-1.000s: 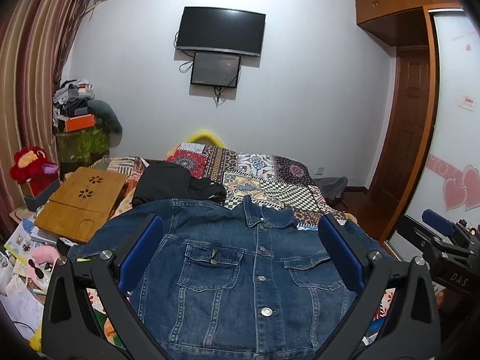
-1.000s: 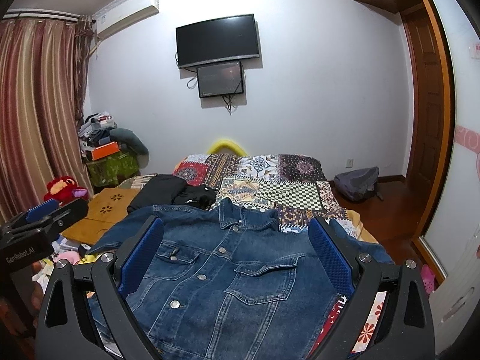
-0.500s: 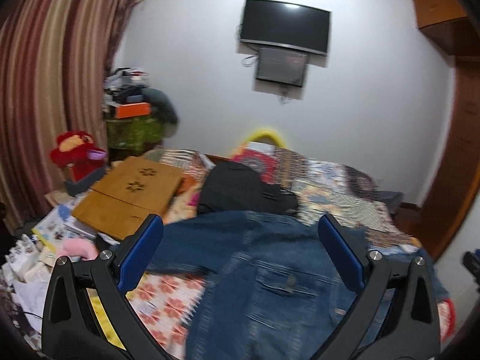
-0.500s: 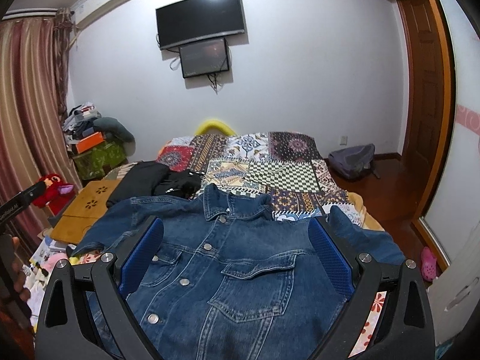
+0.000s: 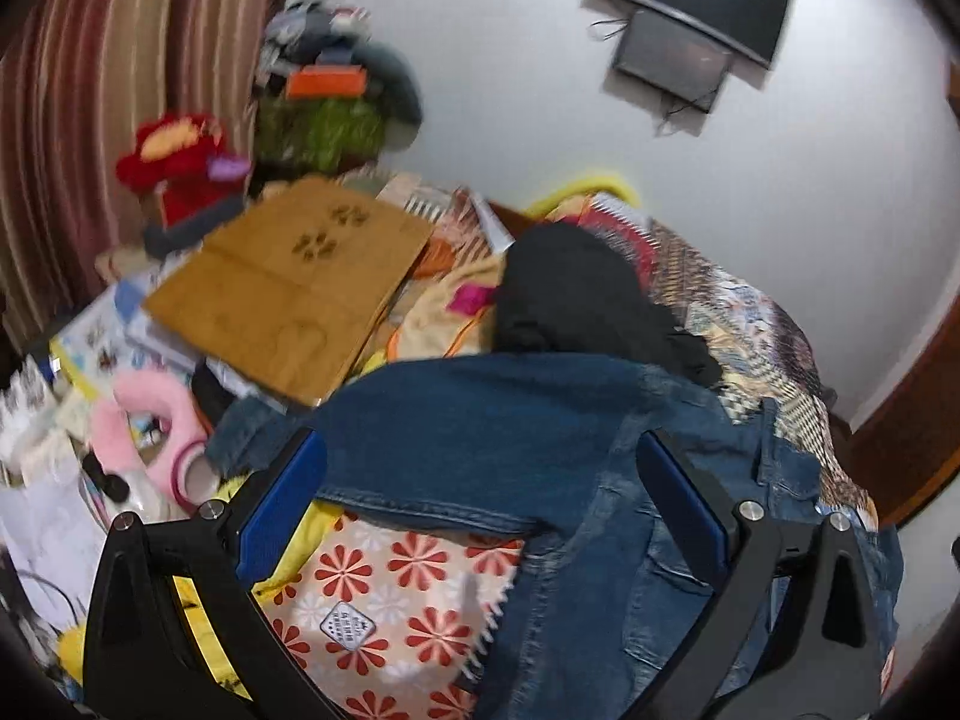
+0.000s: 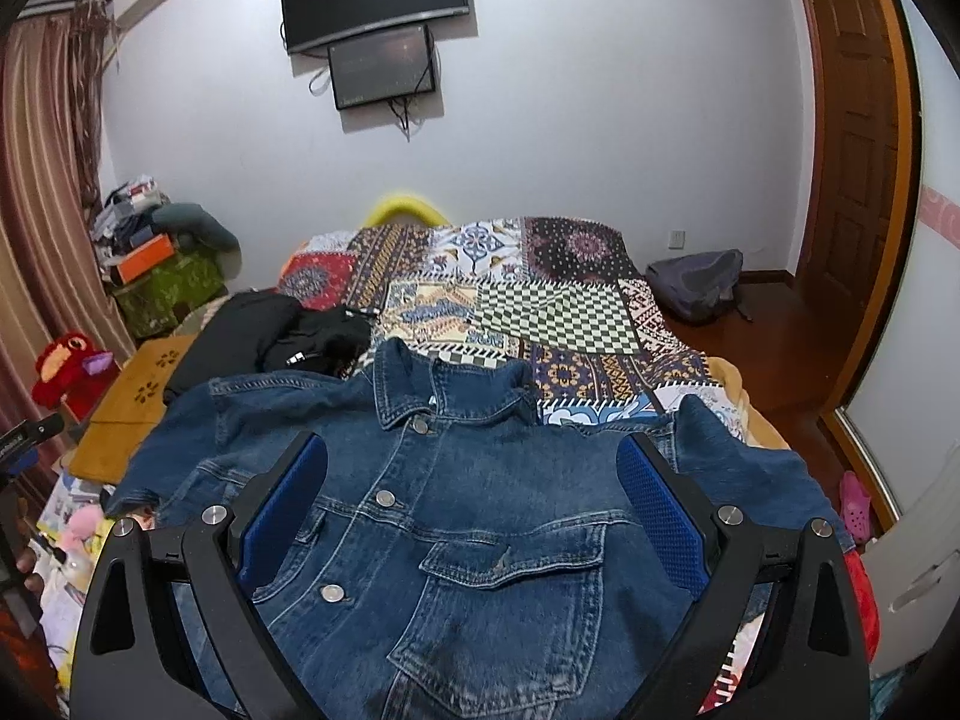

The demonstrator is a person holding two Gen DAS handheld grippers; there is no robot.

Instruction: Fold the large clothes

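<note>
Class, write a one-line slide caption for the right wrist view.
Open right gripper poised over a buttoned denim jacket laid flat, front up, on a patchwork bedspread.

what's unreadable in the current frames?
- Denim jacket hem: cut off by the bottom edge and right tongs, right wrist view.
- Jacket's far sleeve: end drops off the bed.
- Left wrist view: motion-blurred; label on floral sheet illegible.
</note>
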